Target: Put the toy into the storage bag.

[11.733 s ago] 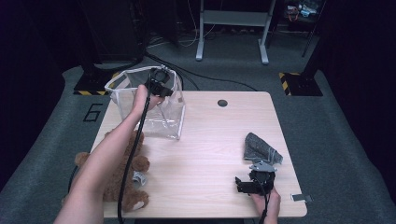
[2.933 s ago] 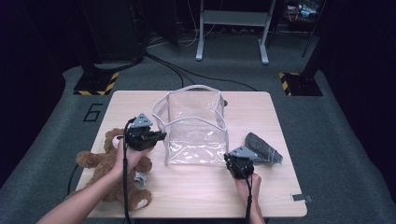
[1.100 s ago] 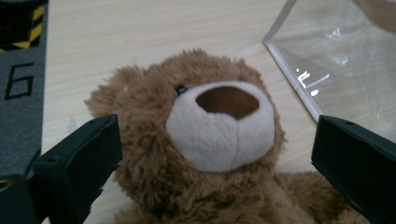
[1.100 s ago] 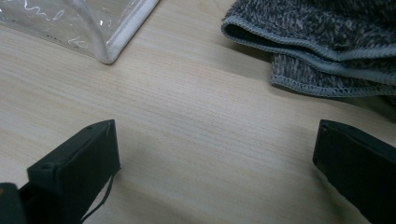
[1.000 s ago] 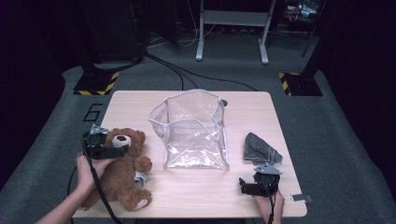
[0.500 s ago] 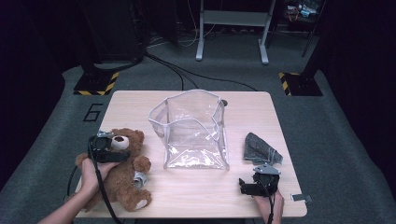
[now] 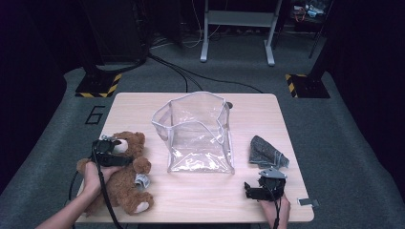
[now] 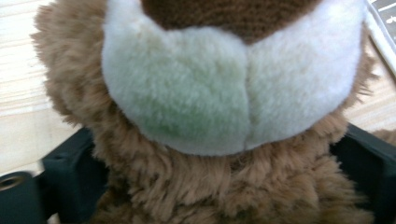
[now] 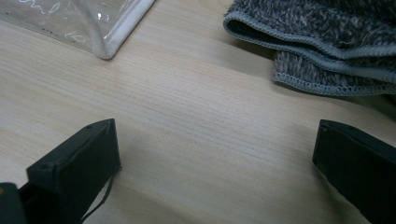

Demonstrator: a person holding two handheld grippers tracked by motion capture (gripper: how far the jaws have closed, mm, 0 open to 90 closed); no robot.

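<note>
A brown teddy bear (image 7: 128,179) lies on its back at the table's front left. My left gripper (image 7: 119,155) sits at its head. In the left gripper view the black jaws stand wide on either side of the bear's furry neck (image 8: 224,186), under its white muzzle, so the left gripper (image 8: 219,196) is open around it. A clear plastic zip bag (image 7: 198,133) stands open-topped at the table's middle. My right gripper (image 7: 249,191) rests open near the front right edge, with bare wood between its jaws (image 9: 217,144).
A folded grey cloth (image 7: 265,151) lies right of the bag, just beyond the right gripper; its hem (image 9: 327,42) and the bag's corner (image 9: 100,37) appear ahead of the right jaws. The wooden table (image 7: 267,109) stands on grey carpet, with cables and stands behind.
My left gripper has slid right along the bear's head, so its jaws now straddle the neck. The right gripper and the bag have stayed put over the last second.
</note>
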